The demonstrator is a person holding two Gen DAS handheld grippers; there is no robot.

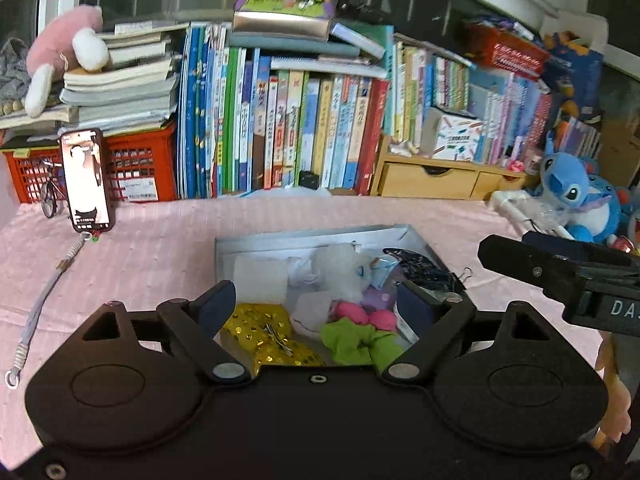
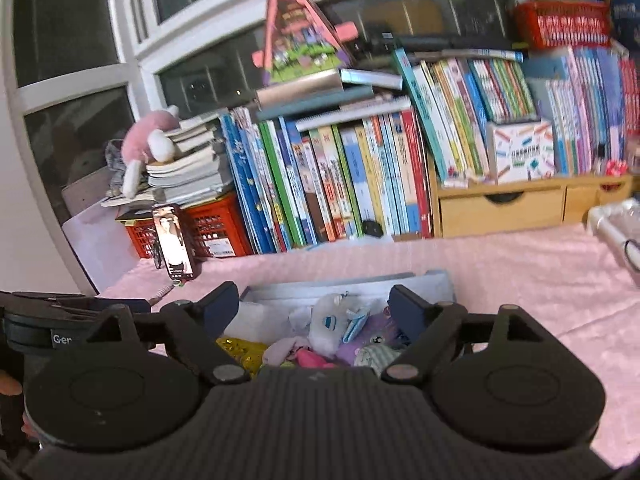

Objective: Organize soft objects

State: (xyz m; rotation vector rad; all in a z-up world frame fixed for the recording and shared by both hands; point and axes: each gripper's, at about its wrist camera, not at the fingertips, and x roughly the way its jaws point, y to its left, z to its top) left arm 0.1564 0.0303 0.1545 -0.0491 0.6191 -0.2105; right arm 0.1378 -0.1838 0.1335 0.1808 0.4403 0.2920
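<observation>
On the pink surface (image 1: 160, 248) sits a shallow gray box (image 1: 312, 236), its long axis running away from the cameras toward the row of books (image 1: 304, 128). Soft things fill it: a white plush toy (image 1: 340, 268), a gold spotted pouch (image 1: 268, 332), a green scrunchie (image 1: 356, 340), a pink piece (image 1: 364, 316) and a purple plush (image 2: 368, 340). The left tongs (image 1: 316, 304) hover over the box's near end, spread wide and gripping nothing. The right tongs (image 2: 312, 308) hang above it too, equally wide and empty. A phone (image 1: 86, 180) leans against a red crate (image 1: 136, 172).
</observation>
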